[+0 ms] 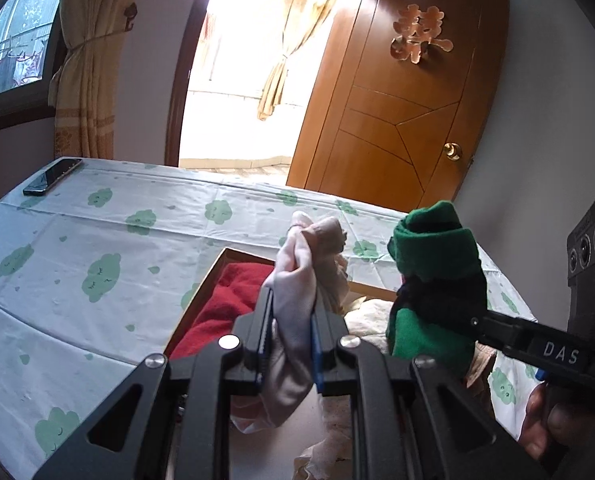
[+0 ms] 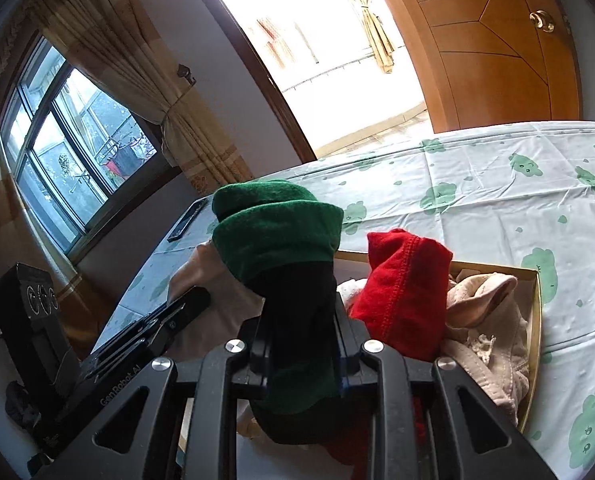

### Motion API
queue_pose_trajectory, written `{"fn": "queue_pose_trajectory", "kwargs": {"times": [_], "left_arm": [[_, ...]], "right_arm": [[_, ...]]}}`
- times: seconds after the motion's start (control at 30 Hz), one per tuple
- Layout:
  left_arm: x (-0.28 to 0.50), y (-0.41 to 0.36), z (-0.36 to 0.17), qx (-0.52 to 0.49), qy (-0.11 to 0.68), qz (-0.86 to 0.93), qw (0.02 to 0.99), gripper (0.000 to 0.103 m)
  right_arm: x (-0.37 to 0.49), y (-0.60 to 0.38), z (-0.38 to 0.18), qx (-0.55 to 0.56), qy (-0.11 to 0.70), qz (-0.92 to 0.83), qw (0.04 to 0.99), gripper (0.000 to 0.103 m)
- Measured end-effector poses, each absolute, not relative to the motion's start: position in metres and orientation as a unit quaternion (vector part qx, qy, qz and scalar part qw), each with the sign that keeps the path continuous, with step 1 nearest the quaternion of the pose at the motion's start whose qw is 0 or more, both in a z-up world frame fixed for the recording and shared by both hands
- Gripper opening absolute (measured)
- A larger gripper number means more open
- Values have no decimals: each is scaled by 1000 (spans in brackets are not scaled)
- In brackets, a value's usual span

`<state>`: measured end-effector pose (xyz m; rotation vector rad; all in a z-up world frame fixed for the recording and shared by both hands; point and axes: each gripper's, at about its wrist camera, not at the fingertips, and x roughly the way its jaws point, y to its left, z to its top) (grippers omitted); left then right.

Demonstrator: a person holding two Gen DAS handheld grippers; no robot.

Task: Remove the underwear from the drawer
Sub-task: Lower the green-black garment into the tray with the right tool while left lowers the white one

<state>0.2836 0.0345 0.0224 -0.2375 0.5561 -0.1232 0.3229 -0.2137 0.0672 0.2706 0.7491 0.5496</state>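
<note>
- The left tool (image 1: 293, 320) squeezes a pale pink piece of underwear (image 1: 297, 276) tight between its two fingers, so the cloth cannot slip and fall.
- The right tool (image 2: 299, 344) is closed on a green and black piece of underwear (image 2: 281, 232), which bunches up above its fingers.
- Both pieces hang in the air above the drawer (image 2: 535, 308), because they are being lifted out.
- The drawer sits on a bed with a green cloud sheet (image 1: 97, 248), so there is soft room beside it to put things down.
- A red piece of underwear (image 2: 405, 292) and a beige piece (image 2: 493, 320) are left in the drawer.
- A phone (image 1: 51, 176) lies far off at the bed's corner, out of the way.
</note>
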Motion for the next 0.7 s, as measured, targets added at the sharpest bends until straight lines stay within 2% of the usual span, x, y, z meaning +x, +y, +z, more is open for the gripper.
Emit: {"fn": "queue_pose_trajectory", "kwargs": {"times": [0.17,0.27,0.4,0.53,0.7], "left_arm": [[286,22,14,-98,287,-60,951,14],[288,17,12,-94,295,-62,949,15],[289,14,10,-82,300,-64,948,18],[286,12,11,-74,293,-67,951,25],[273,13,21,-69,273,-71,957,34]], "right_arm": [[332,-220,62,131,366,257,885,27],[334,-219,61,125,368,258,885,31],[334,-216,62,117,363,261,887,47],[331,-211,62,117,357,276,885,64],[316,-209,70,102,338,278,893,71]]}}
